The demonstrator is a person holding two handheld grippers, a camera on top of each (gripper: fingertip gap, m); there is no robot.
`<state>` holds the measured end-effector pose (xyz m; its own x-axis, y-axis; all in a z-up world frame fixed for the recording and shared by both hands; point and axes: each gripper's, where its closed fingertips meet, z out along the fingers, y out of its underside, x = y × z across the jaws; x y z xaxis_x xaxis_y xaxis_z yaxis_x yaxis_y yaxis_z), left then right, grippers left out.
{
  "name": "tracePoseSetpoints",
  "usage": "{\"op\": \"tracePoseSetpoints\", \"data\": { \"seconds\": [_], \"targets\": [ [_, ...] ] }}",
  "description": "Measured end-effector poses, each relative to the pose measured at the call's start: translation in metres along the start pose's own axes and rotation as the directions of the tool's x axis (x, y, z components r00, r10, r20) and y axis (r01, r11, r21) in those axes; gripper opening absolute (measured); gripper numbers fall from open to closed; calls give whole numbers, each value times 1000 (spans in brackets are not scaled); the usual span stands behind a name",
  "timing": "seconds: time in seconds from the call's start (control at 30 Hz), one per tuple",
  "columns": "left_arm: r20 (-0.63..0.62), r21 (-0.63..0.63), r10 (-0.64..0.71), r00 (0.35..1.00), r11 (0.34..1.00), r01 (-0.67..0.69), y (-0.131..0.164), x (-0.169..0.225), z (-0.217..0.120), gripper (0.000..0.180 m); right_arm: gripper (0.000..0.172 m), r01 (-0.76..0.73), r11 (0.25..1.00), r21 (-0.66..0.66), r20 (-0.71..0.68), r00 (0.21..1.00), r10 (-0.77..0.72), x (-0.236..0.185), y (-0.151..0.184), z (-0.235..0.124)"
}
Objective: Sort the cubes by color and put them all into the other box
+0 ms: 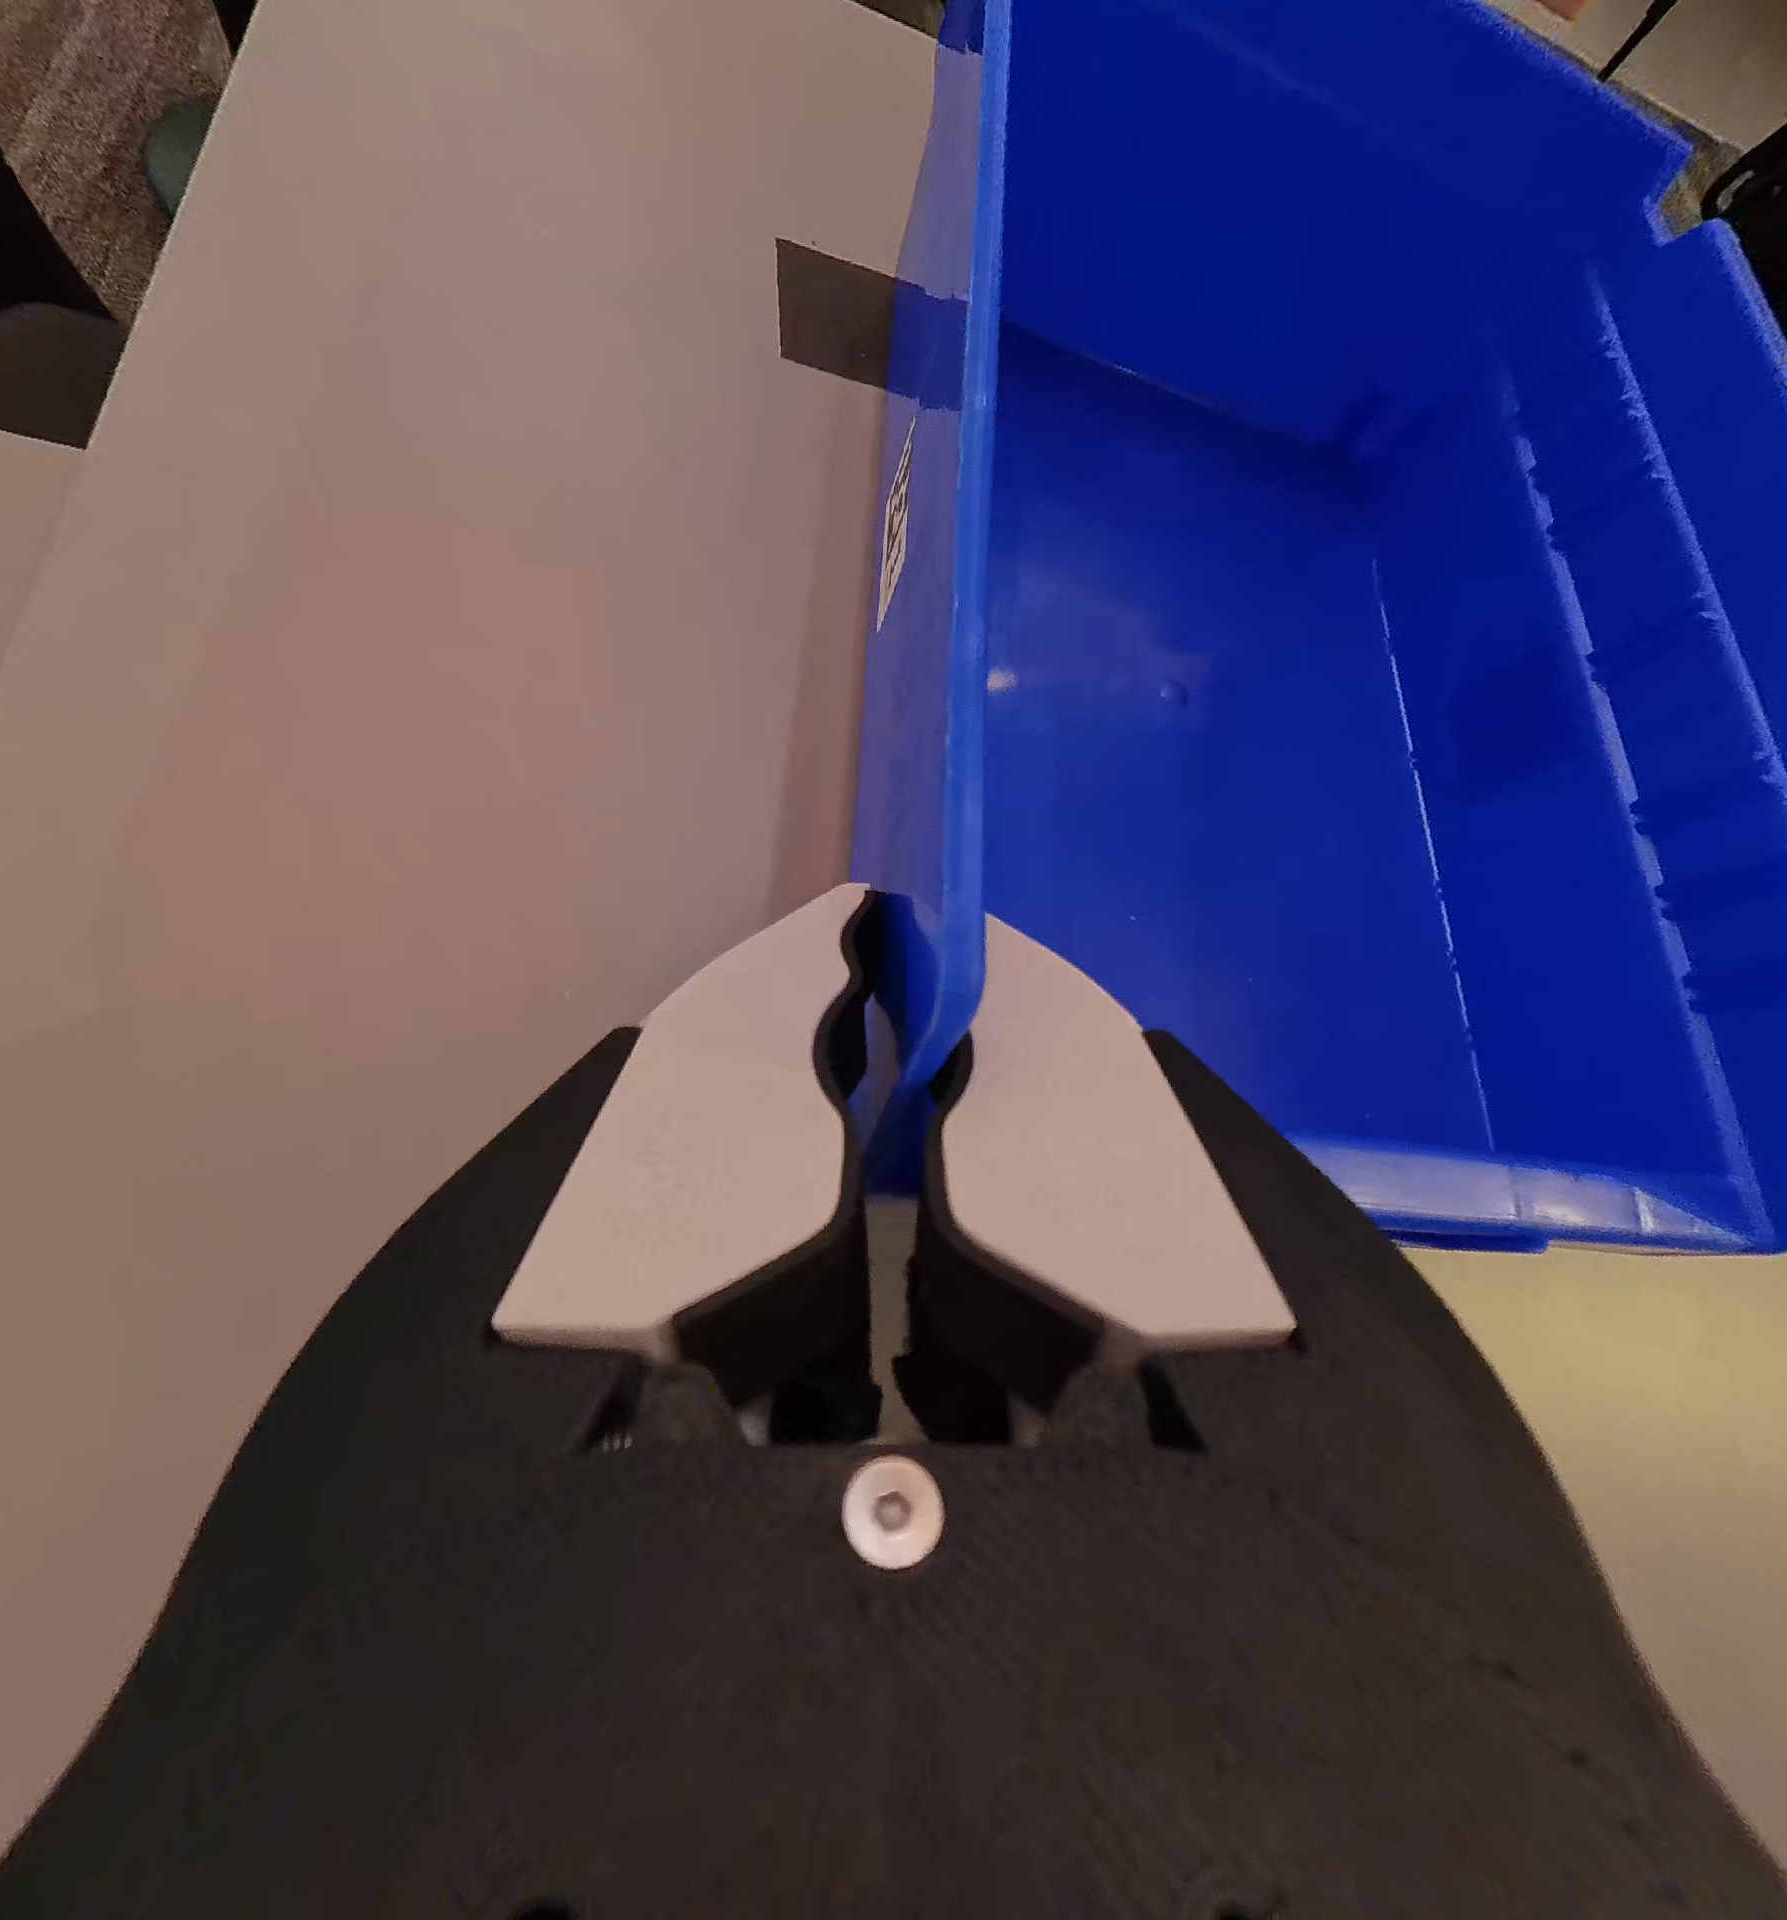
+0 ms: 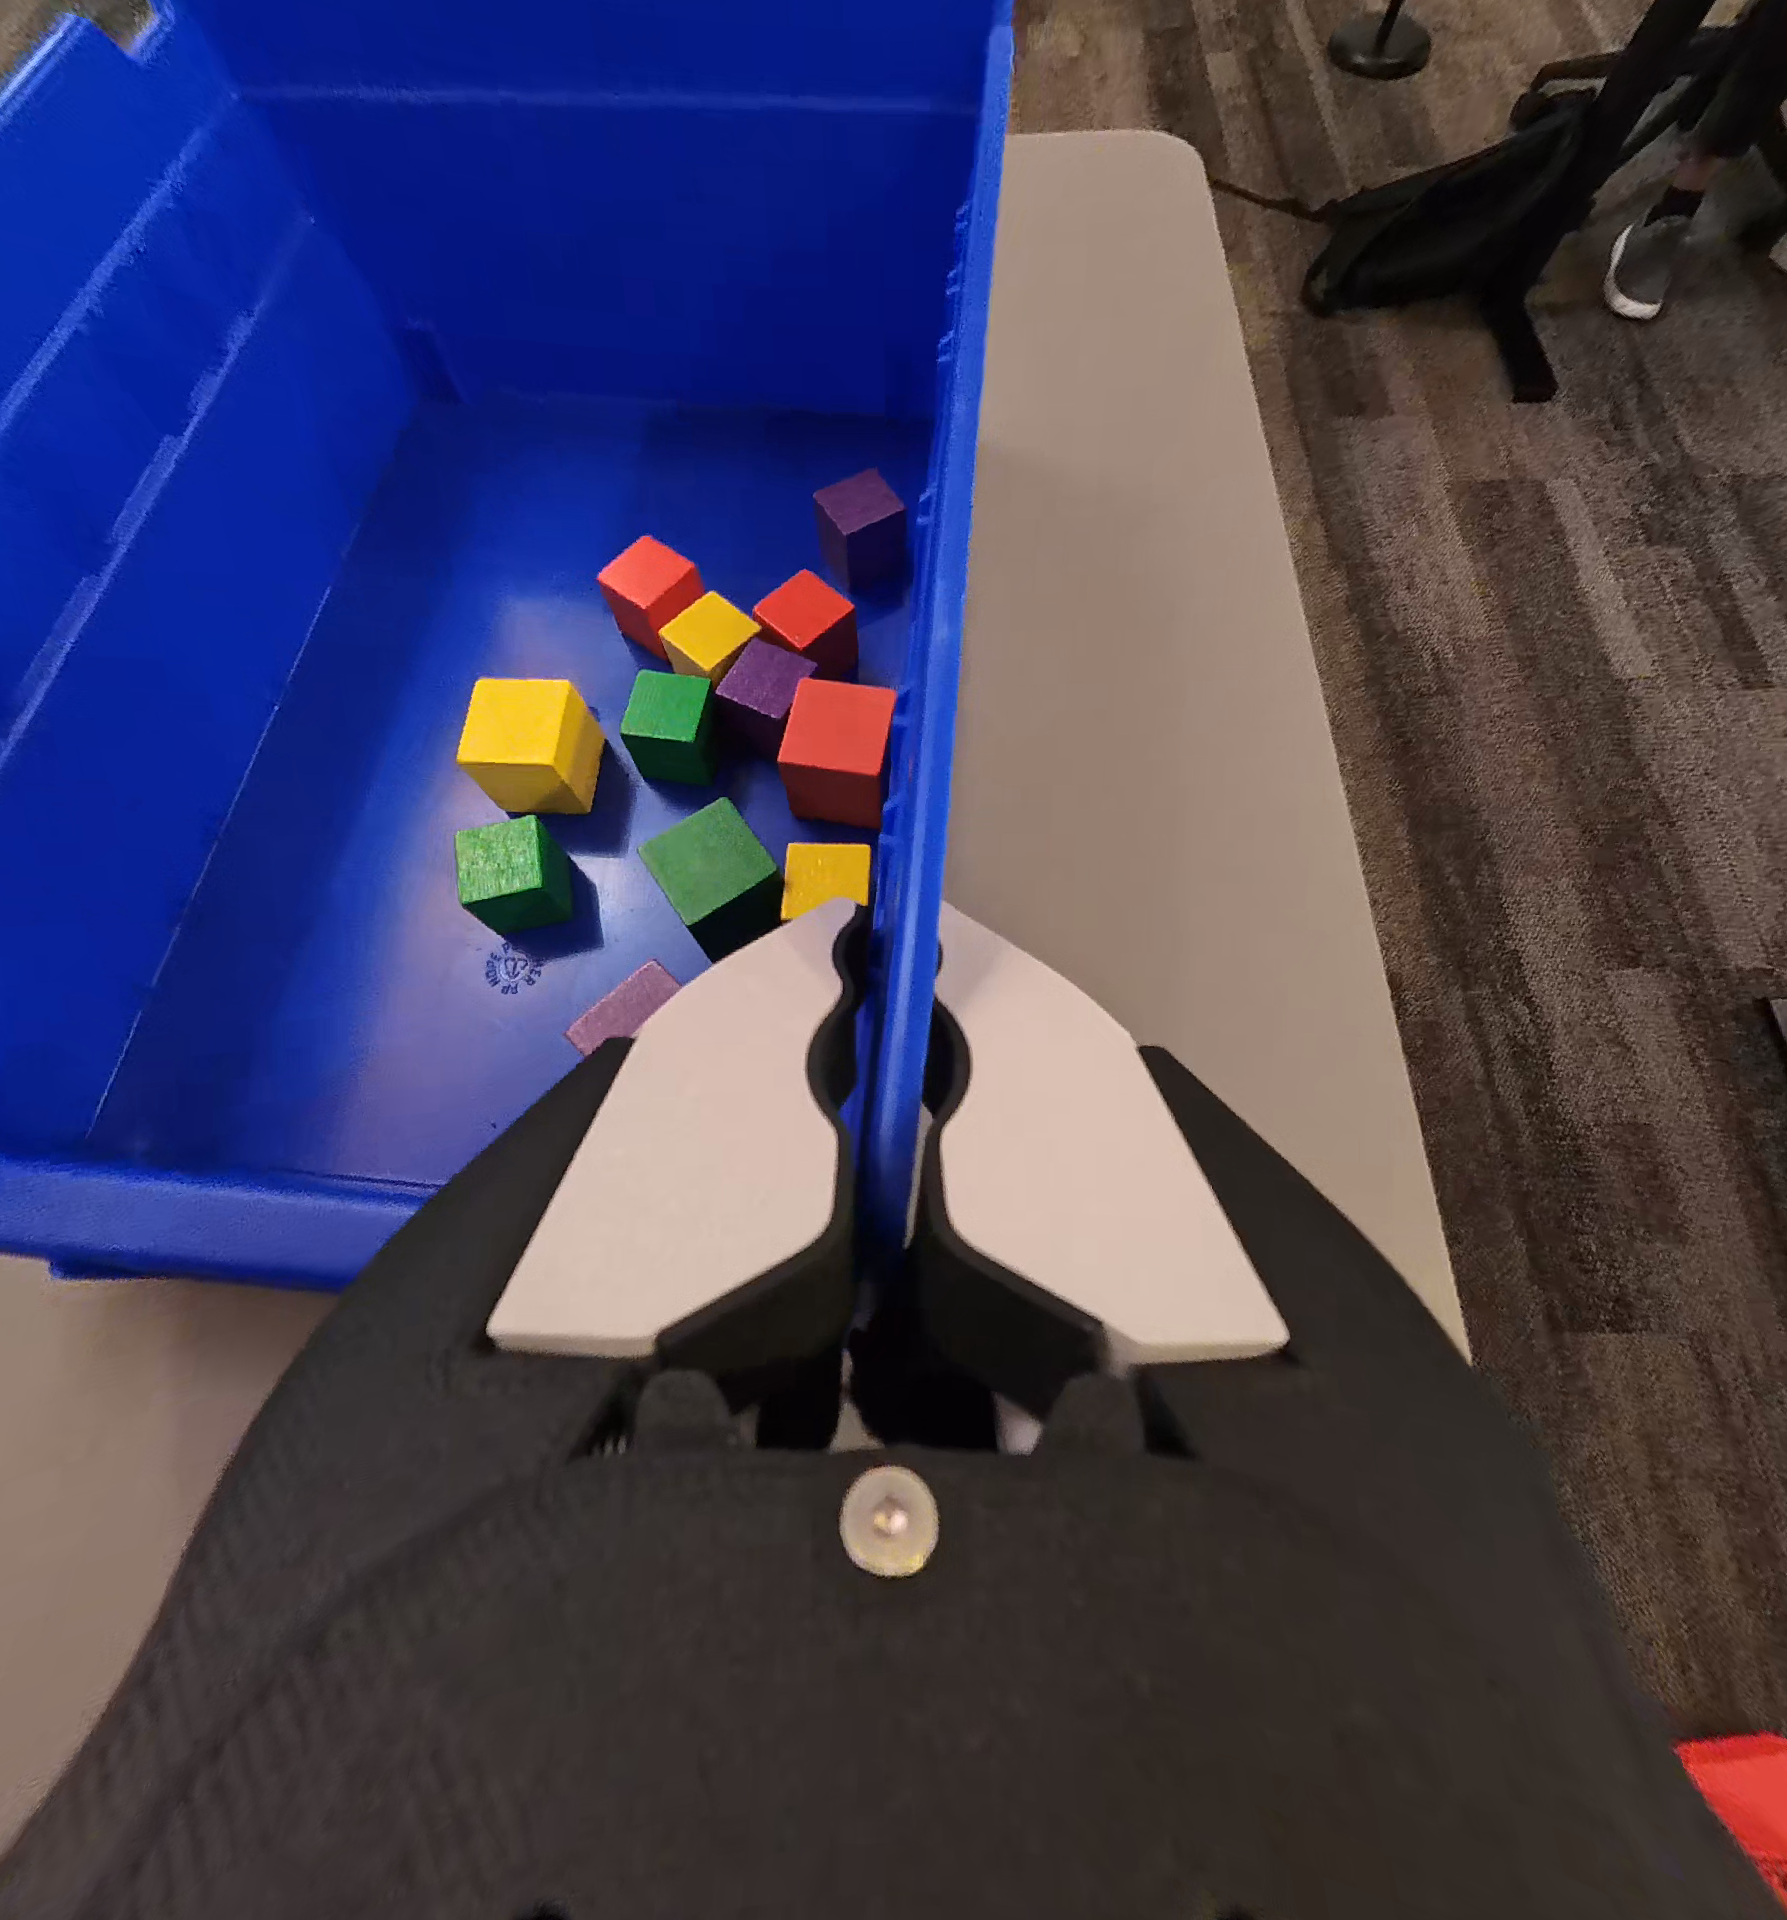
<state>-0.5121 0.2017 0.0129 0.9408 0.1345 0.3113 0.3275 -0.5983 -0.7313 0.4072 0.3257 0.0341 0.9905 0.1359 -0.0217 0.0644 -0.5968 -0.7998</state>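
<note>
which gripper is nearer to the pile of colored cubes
Right. The right gripper is clamped on the wall of the blue box holding the cubes, right beside them. The left gripper grips an empty blue box wall; no cubes show there.

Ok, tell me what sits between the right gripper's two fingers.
The blue bin's side wall, clamped by the right gripper, in the right wrist view.
</note>
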Motion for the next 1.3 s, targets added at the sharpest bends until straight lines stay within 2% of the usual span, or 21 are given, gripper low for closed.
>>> {"op": "tracePoseSetpoints", "data": {
  "seconds": [0.23, 0.43, 0.67, 0.97, 1.2, 1.3],
  "targets": [
    [17, -10, -16, 1000, 1000, 16, 15, 11, -38, 4, 6, 93, 994, -55, 108, 990, -87, -17, 7, -24],
    [9, 60, -62, 998, 996, 62, 33, 32, -78, 4, 5, 239, 969, -55, 302, 929, -212, -45, 20, -48],
    [0, 114, -98, 995, 989, 97, 59, 58, -123, 4, 5, 434, 901, -4, 534, 762, -366, -91, 32, -69],
    [7, 178, -103, 995, 979, 100, 75, 76, -164, 4, 5, 616, 777, 128, 703, 497, -509, -167, 30, -83],
    [-17, 255, -118, 993, 960, 119, 80, 81, -196, 4, 5, 662, 723, 198, 773, 348, -531, -258, 39, -86],
    [7, 308, -92, 996, 947, 85, 79, 80, -213, 4, 5, 658, 719, 221, 790, 312, -528, -307, 45, -86]
  ]
}}
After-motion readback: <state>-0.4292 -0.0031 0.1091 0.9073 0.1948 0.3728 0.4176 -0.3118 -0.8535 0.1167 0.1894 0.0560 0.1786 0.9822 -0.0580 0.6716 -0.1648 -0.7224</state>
